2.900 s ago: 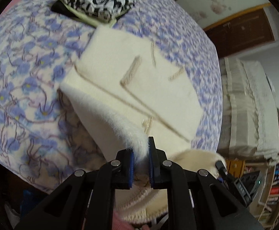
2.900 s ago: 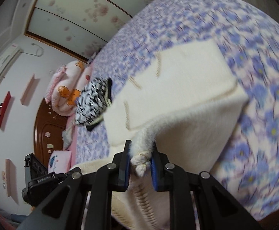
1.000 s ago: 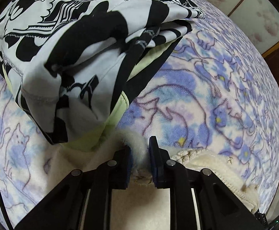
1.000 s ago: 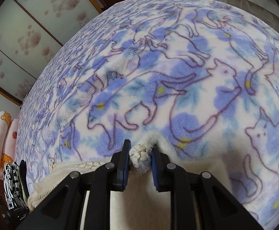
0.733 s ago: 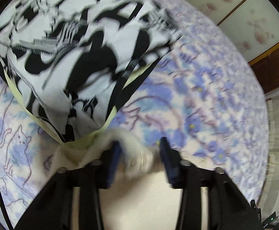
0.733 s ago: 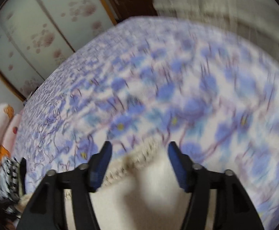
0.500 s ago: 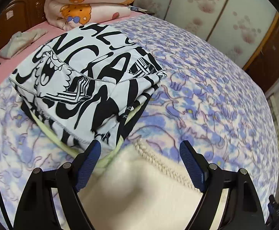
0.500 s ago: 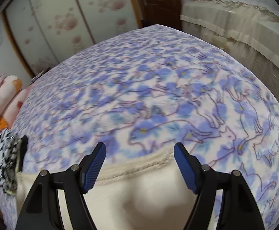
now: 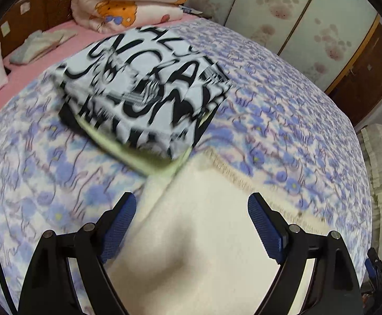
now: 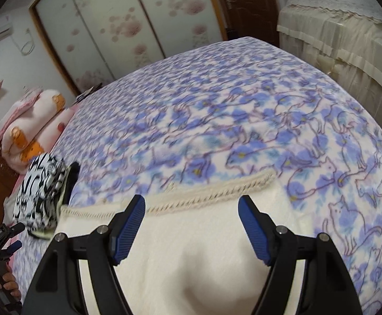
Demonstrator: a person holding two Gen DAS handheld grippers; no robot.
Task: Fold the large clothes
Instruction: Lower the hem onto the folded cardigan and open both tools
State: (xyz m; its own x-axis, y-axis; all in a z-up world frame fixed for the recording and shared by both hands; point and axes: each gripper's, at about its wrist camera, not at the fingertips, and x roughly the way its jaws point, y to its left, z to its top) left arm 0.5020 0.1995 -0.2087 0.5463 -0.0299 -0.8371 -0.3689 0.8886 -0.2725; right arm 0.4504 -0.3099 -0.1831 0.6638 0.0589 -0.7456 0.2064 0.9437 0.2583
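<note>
A cream fleece garment with a braided trim edge lies folded flat on the bed, also in the right wrist view. My left gripper is open and empty above its far left corner. My right gripper is open and empty above the far trim edge. Neither touches the garment.
A folded black-and-white printed garment on a green one lies just beyond the cream garment's left corner, also in the right wrist view. A blue floral blanket covers the bed. Rolled quilt at the headboard; a covered cabinet stands right.
Both grippers carried the cream garment's edge forward, laid it down and opened, letting go. They have since pulled back and risen above it.
</note>
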